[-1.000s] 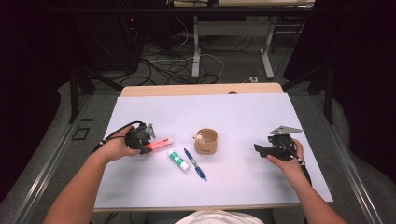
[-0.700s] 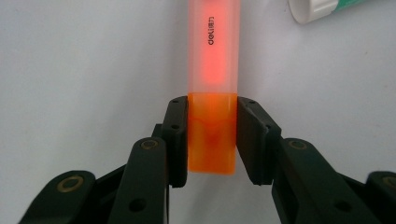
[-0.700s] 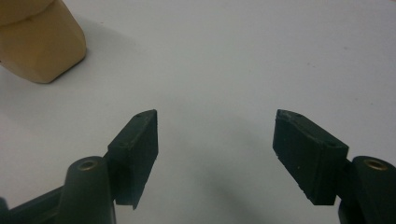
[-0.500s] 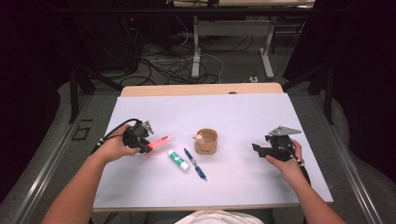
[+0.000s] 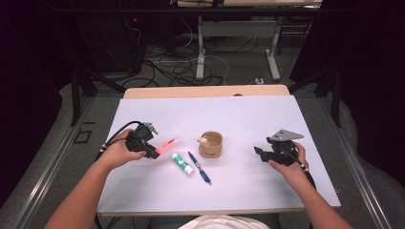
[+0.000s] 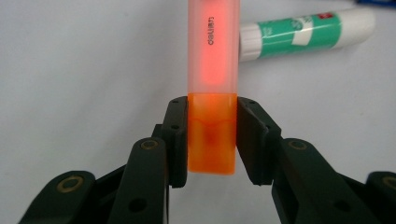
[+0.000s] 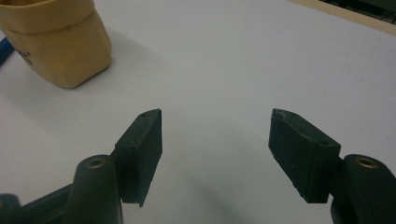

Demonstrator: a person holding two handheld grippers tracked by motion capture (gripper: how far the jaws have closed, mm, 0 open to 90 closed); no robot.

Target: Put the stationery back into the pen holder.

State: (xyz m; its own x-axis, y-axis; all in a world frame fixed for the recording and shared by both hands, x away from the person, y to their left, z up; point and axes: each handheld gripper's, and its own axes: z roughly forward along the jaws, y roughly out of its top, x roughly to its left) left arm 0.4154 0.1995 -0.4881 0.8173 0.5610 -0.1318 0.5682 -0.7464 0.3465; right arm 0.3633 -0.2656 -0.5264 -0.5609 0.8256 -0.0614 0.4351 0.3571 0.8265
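Observation:
My left gripper (image 5: 154,153) is shut on the orange cap end of a pink-orange highlighter (image 5: 166,144), which points toward the middle of the table. In the left gripper view both pads press the highlighter (image 6: 212,70) at its orange end, with my left gripper (image 6: 212,135) just above the white surface. My right gripper (image 5: 258,152) sits low at the right and points left at a tan cup (image 5: 211,144). Its jaws have just been closing, but in the right gripper view my right gripper (image 7: 215,135) still stands open, with bare table between the pads.
A green-and-white glue stick (image 5: 182,163) and a blue pen (image 5: 199,168) lie between the hands, in front of the cup (image 7: 56,42). The glue stick (image 6: 308,32) lies just beyond the highlighter's tip. The white table top (image 5: 239,119) has a wooden strip along its far edge.
The right gripper has crept slightly left toward the cup. The left hand has kept still with the highlighter in its jaws.

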